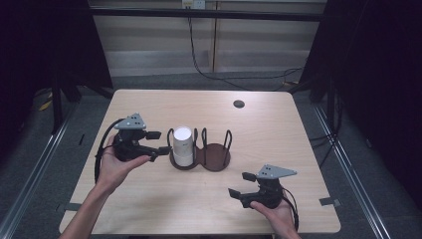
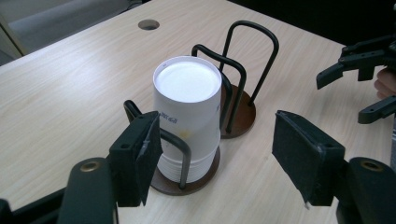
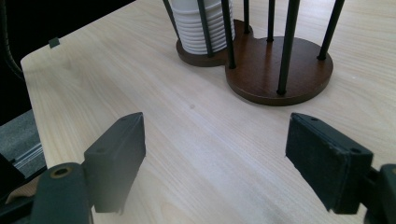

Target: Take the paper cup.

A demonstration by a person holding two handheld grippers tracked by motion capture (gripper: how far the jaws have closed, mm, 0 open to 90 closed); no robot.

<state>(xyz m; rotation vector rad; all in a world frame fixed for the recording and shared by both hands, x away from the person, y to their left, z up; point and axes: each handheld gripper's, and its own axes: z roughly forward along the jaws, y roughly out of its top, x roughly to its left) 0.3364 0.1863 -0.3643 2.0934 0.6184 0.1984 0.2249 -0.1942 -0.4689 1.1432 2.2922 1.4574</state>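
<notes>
A stack of white paper cups (image 1: 182, 145), turned bottom up, stands in the left bay of a dark wooden two-bay holder (image 1: 215, 158) with black wire loops; the right bay holds nothing. My left gripper (image 1: 161, 143) hovers just left of the stack, pointing at it, jaws open and off the cups. In the left gripper view the cups (image 2: 187, 107) sit ahead of the left gripper (image 2: 219, 158). My right gripper (image 1: 238, 184) rests open near the table's front right, aimed toward the holder (image 3: 280, 65) and cups (image 3: 196, 25). Nothing lies within the right gripper (image 3: 215, 154).
A round cable hole (image 1: 239, 103) is in the table's far middle. The light wooden table (image 1: 278, 129) has bare room around the holder. Black cables run across the floor behind it. The other hand's gripper (image 2: 359, 79) shows at the upper right of the left gripper view.
</notes>
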